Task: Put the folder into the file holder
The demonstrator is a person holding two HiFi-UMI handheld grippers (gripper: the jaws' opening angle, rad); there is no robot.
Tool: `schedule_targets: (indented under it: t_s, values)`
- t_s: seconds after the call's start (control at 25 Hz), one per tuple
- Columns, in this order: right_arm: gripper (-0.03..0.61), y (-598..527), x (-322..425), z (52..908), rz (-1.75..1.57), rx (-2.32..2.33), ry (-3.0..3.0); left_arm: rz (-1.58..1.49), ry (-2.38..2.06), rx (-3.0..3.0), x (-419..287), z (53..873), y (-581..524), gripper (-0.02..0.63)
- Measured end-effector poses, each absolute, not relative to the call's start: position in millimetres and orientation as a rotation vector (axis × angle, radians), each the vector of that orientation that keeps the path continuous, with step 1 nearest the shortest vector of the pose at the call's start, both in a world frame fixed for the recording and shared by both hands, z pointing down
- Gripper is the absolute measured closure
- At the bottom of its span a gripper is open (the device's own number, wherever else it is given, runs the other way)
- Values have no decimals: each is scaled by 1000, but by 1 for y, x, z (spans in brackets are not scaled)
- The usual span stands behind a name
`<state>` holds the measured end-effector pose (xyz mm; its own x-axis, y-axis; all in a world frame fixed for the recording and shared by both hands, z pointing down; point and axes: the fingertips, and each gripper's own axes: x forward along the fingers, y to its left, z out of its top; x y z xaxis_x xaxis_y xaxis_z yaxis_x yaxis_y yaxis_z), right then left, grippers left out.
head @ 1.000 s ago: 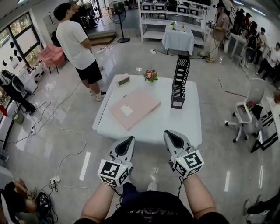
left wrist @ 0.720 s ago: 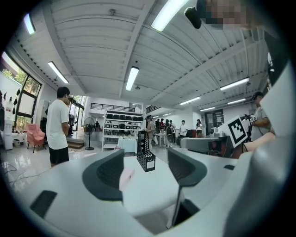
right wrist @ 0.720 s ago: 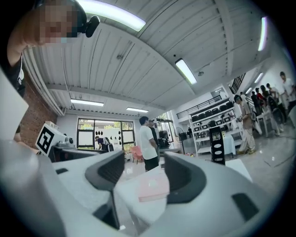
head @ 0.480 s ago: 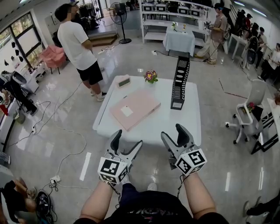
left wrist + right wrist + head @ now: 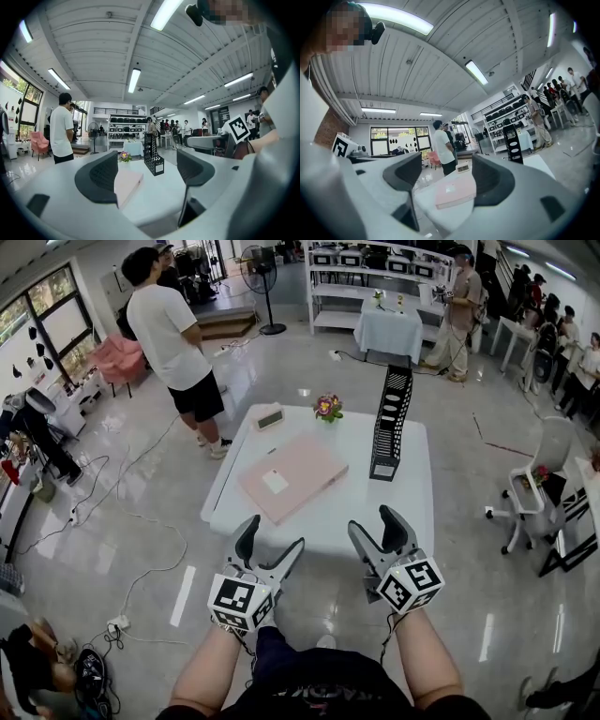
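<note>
Grey shells, black pads, and both pairs of jaws have just been opening. A second ago we had them pinched together, and now the left gripper (image 5: pixel 275 535) and the right gripper (image 5: pixel 371 519) stand spread wide with nothing between them. Both hang just short of the near edge of the white table (image 5: pixel 398 512), not over it. We read that as the getting-ready step: the pick-up has not begun and the whole task is still ahead.

Moving out onto the table, we find the folder (image 5: pixel 292 474) lying flat on the left half, untouched and well apart from both grippers. It is pale pink and closed, turned askew to the table edges, with a small white label on its cover. It looks thin and stiff, so we'd expect to need an edge grip.

Further right stands the file holder (image 5: pixel 391 423), black, perforated and upright, clear of the folder. Beyond them, at the far edge, sit a small pot of flowers (image 5: pixel 327 407) and a desk clock (image 5: pixel 268 416).
</note>
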<state>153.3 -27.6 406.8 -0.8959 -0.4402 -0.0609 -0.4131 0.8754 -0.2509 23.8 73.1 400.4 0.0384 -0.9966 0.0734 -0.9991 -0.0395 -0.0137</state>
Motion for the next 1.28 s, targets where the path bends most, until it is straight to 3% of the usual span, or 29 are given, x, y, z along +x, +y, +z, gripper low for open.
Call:
schedule_targets:
  t_s: [1.28]
  values:
    - [259, -131, -9, 435, -493, -1155, 2845, 77, -1740, 2422, -181, 430, -75, 235]
